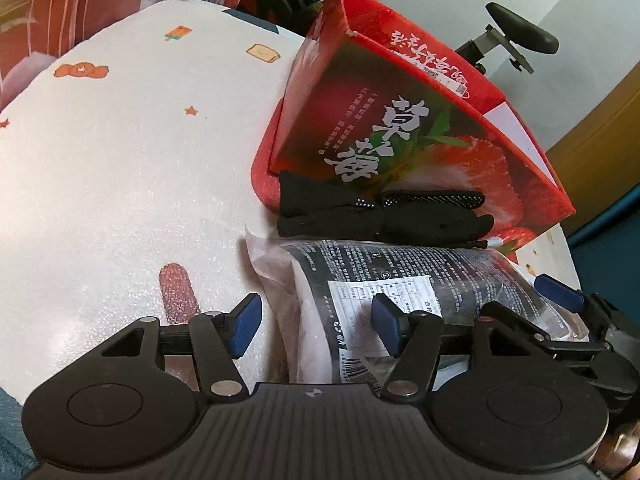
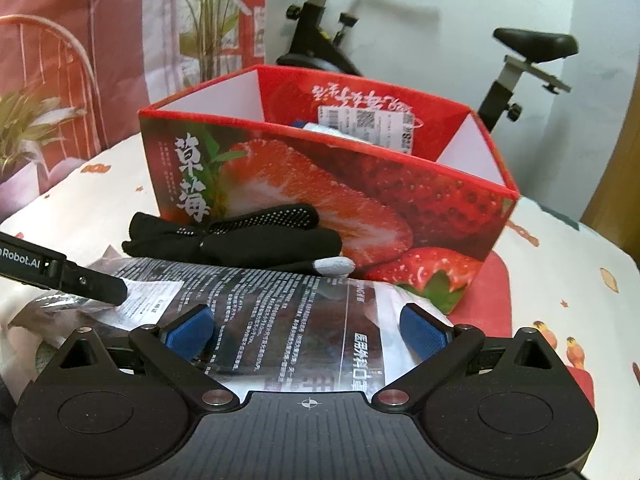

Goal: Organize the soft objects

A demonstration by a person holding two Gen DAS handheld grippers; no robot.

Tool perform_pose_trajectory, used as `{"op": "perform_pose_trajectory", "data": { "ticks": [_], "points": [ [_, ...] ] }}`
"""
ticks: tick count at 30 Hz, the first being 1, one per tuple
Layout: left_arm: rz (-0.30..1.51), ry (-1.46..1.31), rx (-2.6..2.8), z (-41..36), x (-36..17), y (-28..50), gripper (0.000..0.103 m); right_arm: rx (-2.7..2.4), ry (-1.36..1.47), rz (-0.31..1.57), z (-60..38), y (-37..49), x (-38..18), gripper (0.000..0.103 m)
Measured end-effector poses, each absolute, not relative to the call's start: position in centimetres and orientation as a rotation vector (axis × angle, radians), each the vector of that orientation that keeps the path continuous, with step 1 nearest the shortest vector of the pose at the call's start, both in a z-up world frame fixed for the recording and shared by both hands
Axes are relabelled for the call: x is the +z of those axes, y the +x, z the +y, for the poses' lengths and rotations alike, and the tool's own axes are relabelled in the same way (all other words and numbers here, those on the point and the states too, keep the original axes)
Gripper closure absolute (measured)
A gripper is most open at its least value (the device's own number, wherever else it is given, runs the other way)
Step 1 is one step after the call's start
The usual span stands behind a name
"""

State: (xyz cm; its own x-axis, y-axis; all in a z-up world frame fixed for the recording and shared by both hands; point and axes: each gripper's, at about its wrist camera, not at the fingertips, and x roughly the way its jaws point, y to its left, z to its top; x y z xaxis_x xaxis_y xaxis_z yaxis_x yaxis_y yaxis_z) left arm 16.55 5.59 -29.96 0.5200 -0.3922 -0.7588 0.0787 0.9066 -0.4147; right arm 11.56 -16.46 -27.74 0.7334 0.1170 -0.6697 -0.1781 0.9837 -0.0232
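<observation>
A clear plastic pack of face masks (image 1: 400, 280) with black print lies on the table, also in the right wrist view (image 2: 288, 320). Black gloves (image 1: 380, 212) lie between it and a red strawberry box (image 1: 400, 128); they show in the right wrist view too, gloves (image 2: 232, 232) and box (image 2: 320, 184). My left gripper (image 1: 316, 326) is open over the pack's left end. My right gripper (image 2: 308, 330) is open, its blue pads astride the pack's near edge. The left gripper's finger (image 2: 80, 278) enters the right view from the left.
The table has a white cloth with small cartoon prints (image 1: 120, 160). The box stands on a red mat (image 2: 500, 292) and holds a packet with a barcode label (image 2: 360, 120). An exercise bike (image 2: 520, 48) stands behind the table.
</observation>
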Motion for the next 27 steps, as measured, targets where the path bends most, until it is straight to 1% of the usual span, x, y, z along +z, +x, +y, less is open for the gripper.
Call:
{"op": "perform_pose_trajectory", "data": {
  "ticks": [3, 9, 14, 23, 27],
  "points": [
    [0.993, -0.367, -0.288, 5.8, -30.5, 16.7, 0.034, 0.188, -0.088, 0.781, -16.3, 12.6, -27.5, 0.003],
    [0.975, -0.363, -0.301, 6.0, -30.5, 16.5, 0.032, 0.186, -0.041, 0.851, -17.1, 14.7, -27.2, 0.003],
    [0.959, -0.35, -0.288, 5.8, -30.5, 16.1, 0.032, 0.166, 0.059, 0.878, -18.4, 15.2, -26.6, 0.003],
    [0.963, -0.378, -0.295, 6.3, -30.8, 16.4, 0.032, 0.142, 0.067, 0.928, -20.1, 16.1, -27.0, 0.004],
    [0.964, -0.388, -0.302, 6.4, -30.9, 16.5, 0.032, 0.169, 0.086, 0.956, -20.6, 17.0, -27.4, 0.002]
  ]
}}
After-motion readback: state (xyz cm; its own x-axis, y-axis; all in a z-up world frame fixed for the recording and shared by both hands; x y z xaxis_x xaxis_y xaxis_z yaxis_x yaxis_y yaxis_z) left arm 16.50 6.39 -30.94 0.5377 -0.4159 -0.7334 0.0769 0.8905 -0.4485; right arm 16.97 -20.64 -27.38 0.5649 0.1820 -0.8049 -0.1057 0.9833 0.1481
